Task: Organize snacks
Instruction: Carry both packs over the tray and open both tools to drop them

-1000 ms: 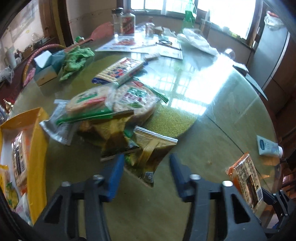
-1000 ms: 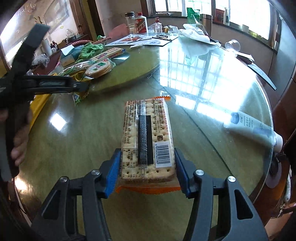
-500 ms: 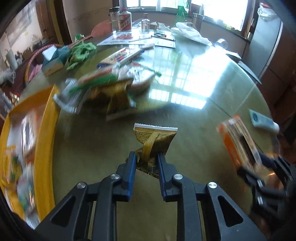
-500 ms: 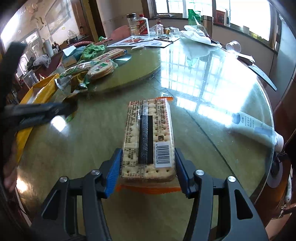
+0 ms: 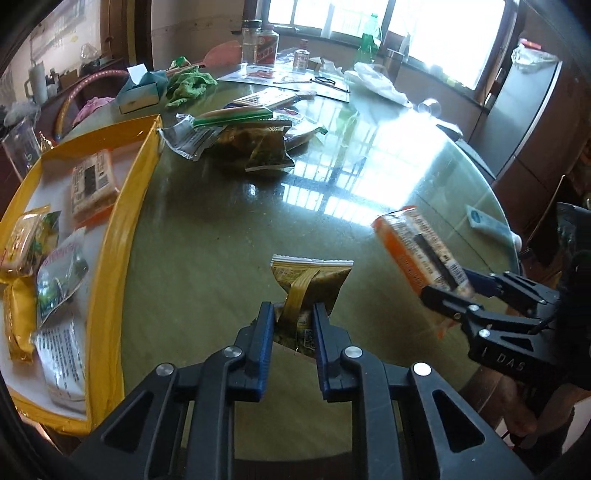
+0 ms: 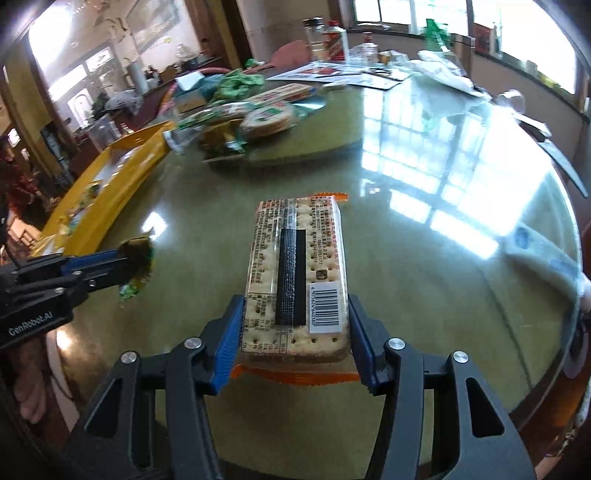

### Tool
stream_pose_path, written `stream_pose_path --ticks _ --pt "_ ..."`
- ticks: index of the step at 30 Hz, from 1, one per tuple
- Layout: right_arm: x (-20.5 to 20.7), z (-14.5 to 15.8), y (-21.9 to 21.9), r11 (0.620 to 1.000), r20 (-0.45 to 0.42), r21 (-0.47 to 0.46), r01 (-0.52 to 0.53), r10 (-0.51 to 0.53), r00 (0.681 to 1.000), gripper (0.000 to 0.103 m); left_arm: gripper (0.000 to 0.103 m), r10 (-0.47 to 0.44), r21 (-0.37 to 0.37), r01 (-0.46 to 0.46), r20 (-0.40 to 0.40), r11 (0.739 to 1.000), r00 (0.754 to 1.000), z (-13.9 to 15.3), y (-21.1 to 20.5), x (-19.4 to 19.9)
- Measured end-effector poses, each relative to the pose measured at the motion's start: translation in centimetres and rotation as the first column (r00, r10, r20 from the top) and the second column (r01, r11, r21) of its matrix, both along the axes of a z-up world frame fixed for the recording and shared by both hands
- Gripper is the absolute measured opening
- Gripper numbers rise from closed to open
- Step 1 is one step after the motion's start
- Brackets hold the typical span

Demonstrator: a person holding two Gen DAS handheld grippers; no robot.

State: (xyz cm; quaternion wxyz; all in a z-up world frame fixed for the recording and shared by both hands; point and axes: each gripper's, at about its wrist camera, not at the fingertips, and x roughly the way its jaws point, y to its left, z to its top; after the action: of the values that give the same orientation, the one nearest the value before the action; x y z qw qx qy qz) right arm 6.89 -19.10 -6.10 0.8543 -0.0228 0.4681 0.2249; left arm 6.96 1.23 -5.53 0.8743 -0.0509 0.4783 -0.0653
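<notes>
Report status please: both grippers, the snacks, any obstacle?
Left gripper closing on yellow snack bag. Right gripper shut on cracker pack. Yellow tray to the left, path clear.

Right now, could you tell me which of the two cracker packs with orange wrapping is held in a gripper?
The cracker pack clamped barcode-up in the right gripper. The other cracker pack lies loose in the yellow tray.

A round green tabletop (image 5: 207, 221) with a glossy glass surface filled the middle of both views, mirroring bright panes from the windows (image 5: 436, 33) along the top right. A dark wooden cabinet (image 5: 535, 122) stood at the right edge; cluttered shelves and pale walls (image 6: 110, 44) lay at the upper left
</notes>
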Motion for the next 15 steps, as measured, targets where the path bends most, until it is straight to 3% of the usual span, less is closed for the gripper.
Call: stream_pose_path --ticks 15 --pt "-0.8 0.0 1.9 0.999 0.006 -0.044 -0.032 0.032 0.999 0.055 0.024 -0.045 0.073 0.046 -0.014 0.996 0.999 -0.5 -1.3 1.1"
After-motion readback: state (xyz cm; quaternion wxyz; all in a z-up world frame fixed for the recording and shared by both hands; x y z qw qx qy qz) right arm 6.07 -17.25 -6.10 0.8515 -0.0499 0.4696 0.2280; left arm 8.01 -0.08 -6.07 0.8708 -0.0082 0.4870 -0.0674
